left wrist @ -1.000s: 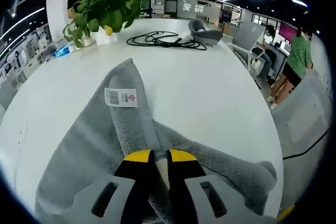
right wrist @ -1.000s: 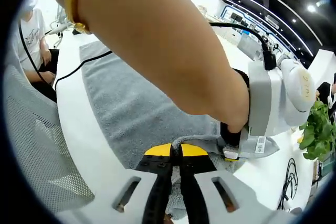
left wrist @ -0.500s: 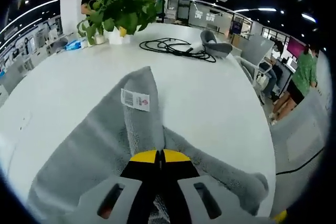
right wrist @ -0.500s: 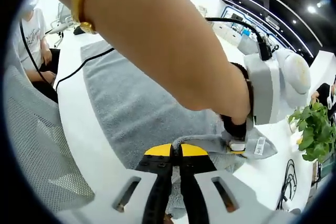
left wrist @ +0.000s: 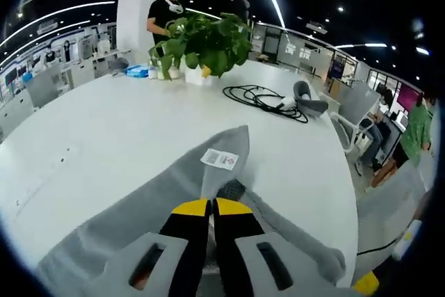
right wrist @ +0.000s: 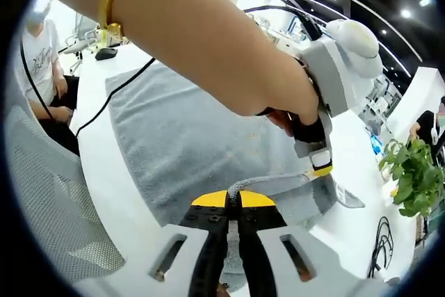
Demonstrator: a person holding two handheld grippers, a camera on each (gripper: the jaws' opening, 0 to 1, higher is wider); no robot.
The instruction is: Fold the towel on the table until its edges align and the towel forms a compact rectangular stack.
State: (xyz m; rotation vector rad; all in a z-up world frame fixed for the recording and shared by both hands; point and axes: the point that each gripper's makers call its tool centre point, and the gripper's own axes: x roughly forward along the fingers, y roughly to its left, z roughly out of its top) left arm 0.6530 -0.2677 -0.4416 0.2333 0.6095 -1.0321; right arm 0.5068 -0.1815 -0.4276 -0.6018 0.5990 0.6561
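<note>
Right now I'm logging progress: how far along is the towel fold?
Early. Done: both grippers have closed on an edge of the grey towel. In hand: the left gripper and right gripper hold that edge raised. Left: most of the towel lies spread on the white table; no aligned fold or compact stack shows yet.

- A white table (left wrist: 104, 137) spreads ahead of the yellow-tipped fingers (left wrist: 191, 208) in the left gripper view.
- Far beyond those tips stands a leafy potted plant (left wrist: 205, 43), with a coil of black cable (left wrist: 261, 97) to its right.
- Long ceiling light strips (left wrist: 278, 8) run overhead in a dim open-plan office.
- A white pillar (left wrist: 135, 5) rises behind the plant.
- In the right gripper view, a grey mesh chair (right wrist: 49, 193) sits left of the fingers (right wrist: 208, 199).
</note>
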